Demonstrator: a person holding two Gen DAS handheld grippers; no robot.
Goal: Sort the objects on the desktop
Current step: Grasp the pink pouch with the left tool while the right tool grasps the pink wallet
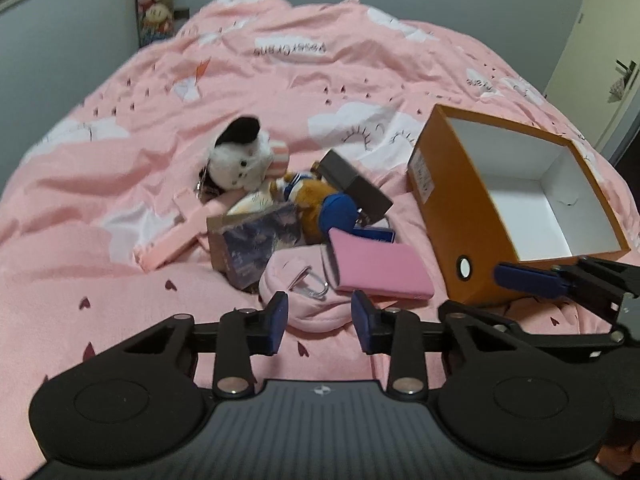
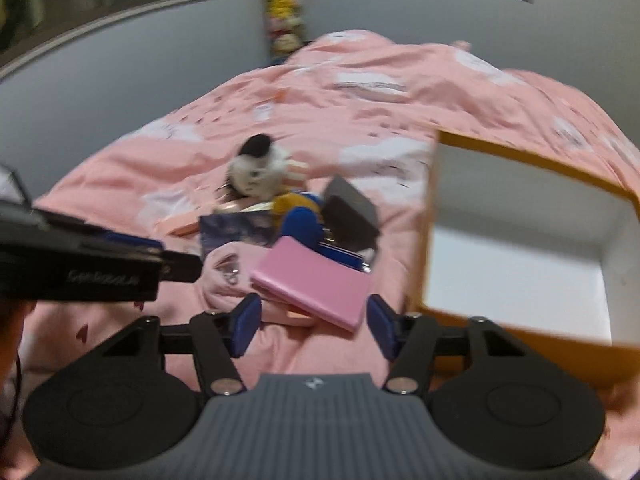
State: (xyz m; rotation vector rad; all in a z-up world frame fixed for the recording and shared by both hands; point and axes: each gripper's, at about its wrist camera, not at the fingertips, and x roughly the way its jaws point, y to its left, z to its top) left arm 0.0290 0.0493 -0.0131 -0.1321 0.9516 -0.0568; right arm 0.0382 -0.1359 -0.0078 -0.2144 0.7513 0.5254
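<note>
**One heap, one box, two empty grippers**

On the pink bedspread [image 1: 120, 208] lies a single heap: two plush toys, one white with a black cap [image 1: 240, 160] and one brown with a blue cap [image 1: 316, 204]; one pink wallet [image 1: 380, 272]; one pale pink pouch [image 1: 304, 292]; one dark printed box [image 1: 256, 240]; one grey box [image 1: 352, 188]. Just to its right stands one orange box [image 1: 452, 216], white inside and empty. The left gripper [image 1: 320, 326] hangs partly open before the pouch, holding nothing. The right gripper [image 2: 312, 326], wider apart, holds nothing; the wallet's near corner lies between its pads, though contact cannot be told.
</note>
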